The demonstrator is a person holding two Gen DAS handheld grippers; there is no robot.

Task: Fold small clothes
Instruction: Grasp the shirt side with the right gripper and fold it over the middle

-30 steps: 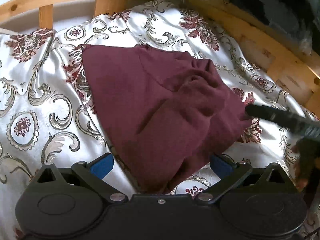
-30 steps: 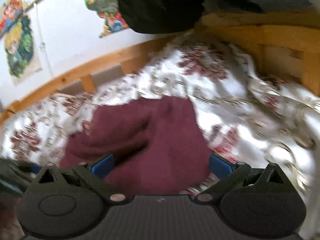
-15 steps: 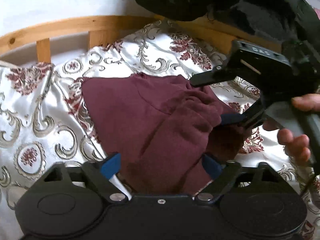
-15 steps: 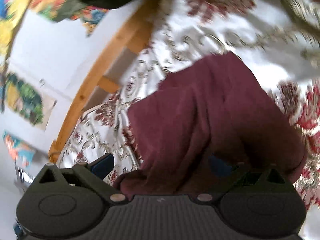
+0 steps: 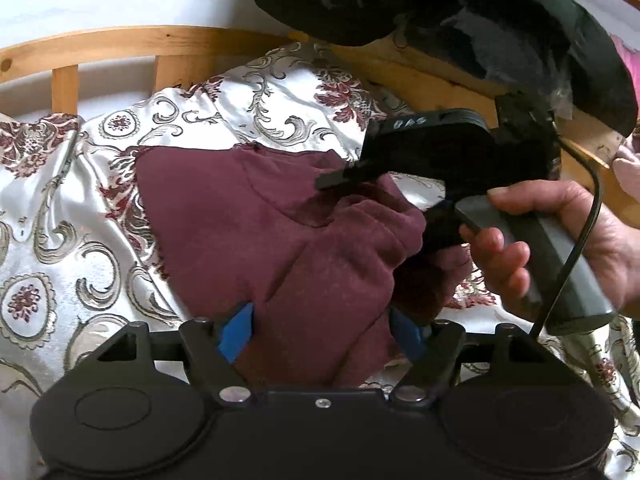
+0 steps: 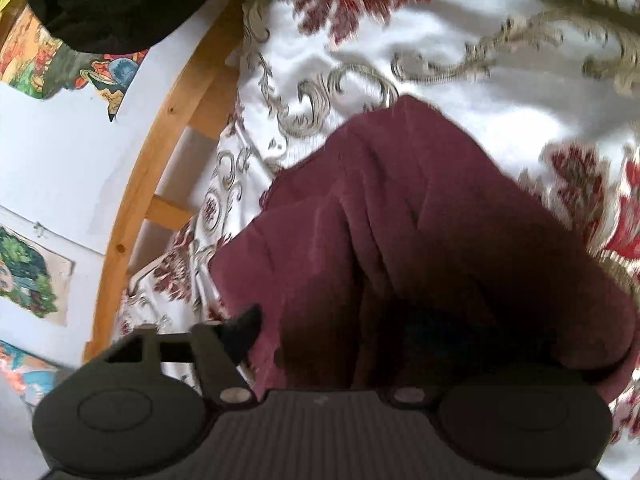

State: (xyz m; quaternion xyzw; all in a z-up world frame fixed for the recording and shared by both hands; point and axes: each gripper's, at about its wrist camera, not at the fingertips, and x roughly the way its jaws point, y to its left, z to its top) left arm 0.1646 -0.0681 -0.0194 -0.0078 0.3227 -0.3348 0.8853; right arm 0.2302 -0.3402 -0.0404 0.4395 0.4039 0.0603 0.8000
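A maroon garment (image 5: 256, 232) lies rumpled on a white bedspread (image 5: 60, 216) with a scroll pattern. My left gripper (image 5: 322, 330) sits at its near edge with both blue pads apart and a bunched fold of cloth between them. My right gripper (image 5: 404, 200) comes in from the right, held by a hand (image 5: 560, 236), its fingers around the garment's right fold. In the right wrist view the garment (image 6: 420, 240) drapes over the right gripper (image 6: 340, 332); the left finger (image 6: 240, 330) shows, the right one is hidden under cloth.
A wooden bed rail (image 5: 120, 46) runs along the back and right. Dark clothing (image 5: 440, 8) hangs over the top right. Posters (image 6: 24, 276) are on the white wall.
The right gripper has swung in from the right edge over the garment and tilted, lifting the right fold. The left gripper's pads have come closer together around the near edge.
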